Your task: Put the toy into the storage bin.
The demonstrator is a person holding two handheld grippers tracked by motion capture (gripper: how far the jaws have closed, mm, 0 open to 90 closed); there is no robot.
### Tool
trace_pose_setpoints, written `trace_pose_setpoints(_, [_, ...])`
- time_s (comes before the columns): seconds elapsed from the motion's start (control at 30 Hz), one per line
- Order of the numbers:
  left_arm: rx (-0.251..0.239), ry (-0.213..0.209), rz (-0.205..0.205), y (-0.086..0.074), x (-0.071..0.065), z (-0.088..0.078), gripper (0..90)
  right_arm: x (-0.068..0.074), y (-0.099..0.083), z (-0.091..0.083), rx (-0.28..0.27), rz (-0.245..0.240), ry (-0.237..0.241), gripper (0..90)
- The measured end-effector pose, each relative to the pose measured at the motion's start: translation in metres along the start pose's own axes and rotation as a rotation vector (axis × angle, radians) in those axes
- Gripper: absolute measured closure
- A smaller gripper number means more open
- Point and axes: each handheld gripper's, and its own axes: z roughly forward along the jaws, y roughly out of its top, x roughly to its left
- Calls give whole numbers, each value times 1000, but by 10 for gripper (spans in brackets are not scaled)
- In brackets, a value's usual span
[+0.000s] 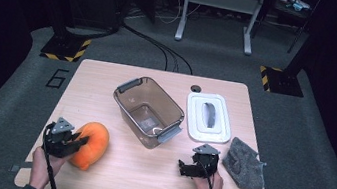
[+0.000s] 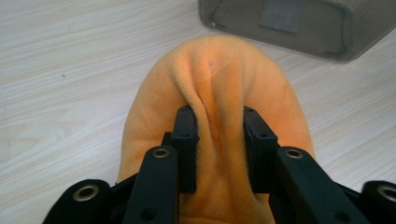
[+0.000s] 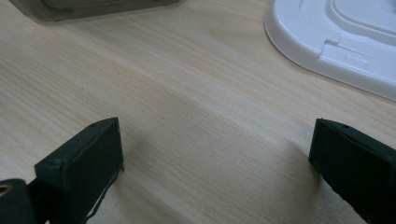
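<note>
Between the soft orange plush cushion at near left and the crumpled grey felt cloth at near right, the light wooden table is bare. Farther, the smoky clear plastic box and flat white lid block the middle; a narrow gap separates them.

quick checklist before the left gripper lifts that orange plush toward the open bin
1. Left gripper has a hold on the orange plush: ok, a fold of the fabric is pinched between its jaws.
2. Hold is deep enough to carry the whole plush: cannot tell, only a ridge of fabric is caught.
3. Clear bin is open: ok, the white lid lies on the table beside it.
4. Bin is free inside: ok, apart from a label on its floor.
5. Right gripper is out of the way: ok, open over bare table, holding nothing.
6. Grey cloth is off the path: ok, far right.
</note>
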Motion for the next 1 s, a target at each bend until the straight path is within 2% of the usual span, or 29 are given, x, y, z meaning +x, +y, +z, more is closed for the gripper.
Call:
trace_pose_setpoints(0.13, [8, -7, 29, 1, -1, -3, 767, 0, 0, 0, 0, 1, 0, 21])
trace_pose_setpoints(0.33, [0, -13, 35, 2, -1, -7, 785, 0, 0, 0, 1, -2, 1, 21])
trace_pose_setpoints(0.57, [-32, -17, 31, 4, 1, -17, 789, 0, 0, 0, 0, 2, 0, 21])
trace_pose_setpoints(0.77, [-66, -9, 40, 10, 4, -23, 789, 0, 0, 0, 2, -3, 1, 21])
trace_pose_setpoints(0.9, [-69, -6, 56, 16, 8, -25, 786, 0, 0, 0, 1, -1, 0, 21])
trace_pose_setpoints(1.0, [-73, -1, 53, 20, 12, -25, 785, -1, 0, 0, 2, -5, 1, 21])
